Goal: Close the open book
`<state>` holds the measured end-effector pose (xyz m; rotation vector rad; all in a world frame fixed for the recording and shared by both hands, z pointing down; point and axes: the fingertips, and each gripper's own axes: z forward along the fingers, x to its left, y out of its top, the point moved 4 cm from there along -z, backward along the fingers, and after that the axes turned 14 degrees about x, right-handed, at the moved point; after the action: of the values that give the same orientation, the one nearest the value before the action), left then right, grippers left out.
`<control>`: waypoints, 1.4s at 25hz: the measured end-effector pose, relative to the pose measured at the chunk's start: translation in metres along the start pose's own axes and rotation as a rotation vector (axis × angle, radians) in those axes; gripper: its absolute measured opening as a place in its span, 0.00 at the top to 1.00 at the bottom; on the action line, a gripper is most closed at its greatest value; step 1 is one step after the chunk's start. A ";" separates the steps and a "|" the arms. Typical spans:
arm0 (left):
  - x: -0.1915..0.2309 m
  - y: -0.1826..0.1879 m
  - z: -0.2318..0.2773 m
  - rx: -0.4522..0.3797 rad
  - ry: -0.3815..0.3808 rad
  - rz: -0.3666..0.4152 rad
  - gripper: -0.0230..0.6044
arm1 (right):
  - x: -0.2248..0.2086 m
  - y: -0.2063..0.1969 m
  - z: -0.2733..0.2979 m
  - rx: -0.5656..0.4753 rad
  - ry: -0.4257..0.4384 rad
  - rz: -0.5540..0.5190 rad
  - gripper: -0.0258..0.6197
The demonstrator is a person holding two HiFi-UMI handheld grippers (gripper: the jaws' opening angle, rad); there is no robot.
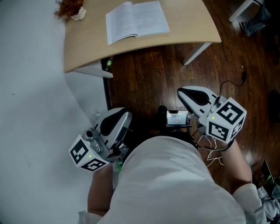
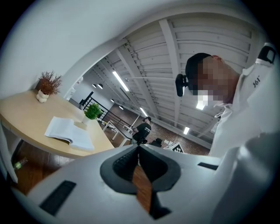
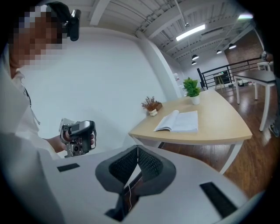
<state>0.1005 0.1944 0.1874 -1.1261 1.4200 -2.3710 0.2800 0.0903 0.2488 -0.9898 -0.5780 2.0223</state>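
The open book [image 1: 136,21] lies flat, pages up, on the light wooden table [image 1: 188,30] at the top of the head view. Both grippers are held low near my body, well short of the table. My left gripper [image 1: 127,114] is shut with nothing between its jaws, and so is my right gripper [image 1: 180,92]. The left gripper view has the book [image 2: 68,131] far off at the left, beyond the closed tips of the left gripper [image 2: 139,146]. From the right gripper [image 3: 138,146], the book [image 3: 179,121] is ahead on the table [image 3: 223,129].
A dried red plant [image 1: 70,8] stands at the table's far left corner, and a small green potted plant [image 3: 191,89] at its far end. A white table leg [image 1: 197,53] meets the dark wood floor. A small device [image 1: 177,118] sits between the grippers. A person [image 2: 143,129] stands far off.
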 end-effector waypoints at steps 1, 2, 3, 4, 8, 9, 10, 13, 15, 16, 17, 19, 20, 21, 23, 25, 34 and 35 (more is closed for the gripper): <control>0.001 0.002 0.003 0.001 0.003 -0.001 0.97 | -0.004 0.001 0.000 0.001 0.001 0.001 0.96; 0.003 0.002 0.006 0.005 0.006 -0.003 0.97 | -0.008 0.001 0.001 0.002 0.001 0.003 0.96; 0.005 0.003 0.007 0.010 0.008 -0.005 0.97 | -0.011 0.002 0.002 0.003 0.002 0.008 0.96; 0.008 0.003 0.009 0.014 0.009 -0.008 0.97 | -0.013 0.002 0.004 0.004 0.002 0.012 0.96; 0.018 0.005 0.012 0.016 0.009 -0.017 0.97 | -0.018 0.002 0.010 0.020 0.004 0.014 0.96; 0.019 0.005 0.013 0.015 0.007 -0.017 0.97 | -0.018 0.002 0.010 0.023 0.003 0.013 0.96; 0.021 0.006 0.013 0.015 0.004 -0.016 0.97 | -0.018 0.003 0.010 0.023 0.001 0.012 0.96; 0.029 0.007 0.014 0.014 -0.009 -0.013 0.97 | -0.020 0.005 0.014 0.018 -0.013 0.014 0.96; 0.033 0.008 0.014 0.018 -0.020 -0.009 0.97 | -0.021 0.006 0.017 0.013 -0.023 0.019 0.96; 0.038 0.009 0.012 0.020 -0.025 -0.008 0.97 | -0.020 0.009 0.021 0.013 -0.028 0.021 0.96; 0.046 0.012 0.010 0.020 -0.031 -0.009 0.97 | -0.019 0.013 0.027 0.013 -0.032 0.022 0.96; 0.069 0.020 0.004 0.020 -0.044 -0.015 0.97 | -0.017 0.026 0.044 0.020 -0.043 0.024 0.96; 0.081 0.026 0.000 0.020 -0.051 -0.018 0.97 | -0.016 0.034 0.054 0.026 -0.049 0.025 0.96; 0.093 0.031 -0.004 0.020 -0.057 -0.021 0.97 | -0.015 0.040 0.062 0.032 -0.056 0.026 0.96; 0.114 0.041 -0.011 0.019 -0.063 -0.024 0.97 | -0.014 0.052 0.078 0.042 -0.070 0.033 0.96; 0.134 0.050 -0.020 0.018 -0.065 -0.028 0.97 | -0.013 0.063 0.093 0.049 -0.080 0.041 0.96; 0.203 0.081 -0.052 0.014 -0.091 -0.029 0.97 | 0.004 0.105 0.152 0.079 -0.107 0.032 0.96; 0.208 0.083 -0.055 0.013 -0.093 -0.032 0.97 | 0.006 0.109 0.157 0.083 -0.110 0.028 0.96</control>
<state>-0.1024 0.0879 0.2137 -1.2475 1.3646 -2.3125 0.1012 0.0234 0.2654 -0.8458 -0.5364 2.1182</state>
